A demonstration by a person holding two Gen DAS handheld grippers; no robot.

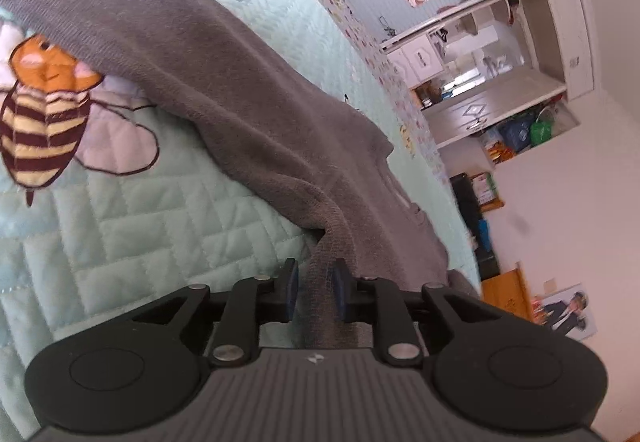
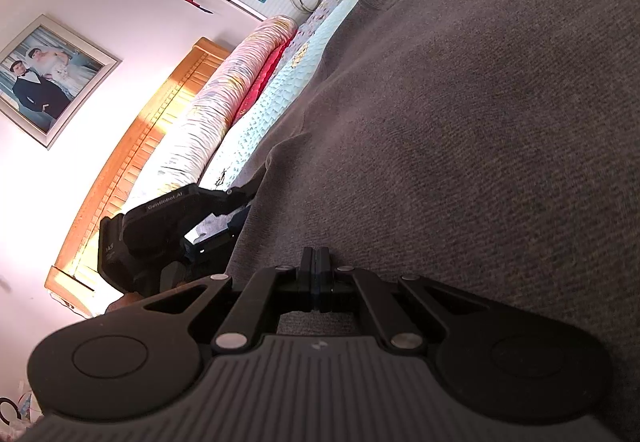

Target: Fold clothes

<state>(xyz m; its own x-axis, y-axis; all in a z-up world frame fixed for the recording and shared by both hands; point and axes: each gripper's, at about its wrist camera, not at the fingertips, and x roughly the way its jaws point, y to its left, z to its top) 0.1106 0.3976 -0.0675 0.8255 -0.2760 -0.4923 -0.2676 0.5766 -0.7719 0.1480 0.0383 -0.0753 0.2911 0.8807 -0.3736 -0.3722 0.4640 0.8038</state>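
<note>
the grey garment (image 1: pixel 224 82) lies partly on the quilted bed cover (image 1: pixel 132 226), one long edge raised and stretched between both tools, which suggests the cloth is being carried taut so it can be laid over itself in a fold. left claw (image 1: pixel 314 290): narrow gap, blue pads (image 1: pixel 292 288) pinching a bunched ribbed hem of the garment. right claw (image 2: pixel 316 274): jaws drawn fully together at the cloth's edge; a thin layer appears clamped, though the fabric between the pads is not plainly visible. the other tool (image 2: pixel 176 230) shows at the garment's edge in the right wrist view, beside the wooden headboard (image 2: pixel 132 178).

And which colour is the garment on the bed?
Plain grey garment; the left wrist view shows it best.
</note>
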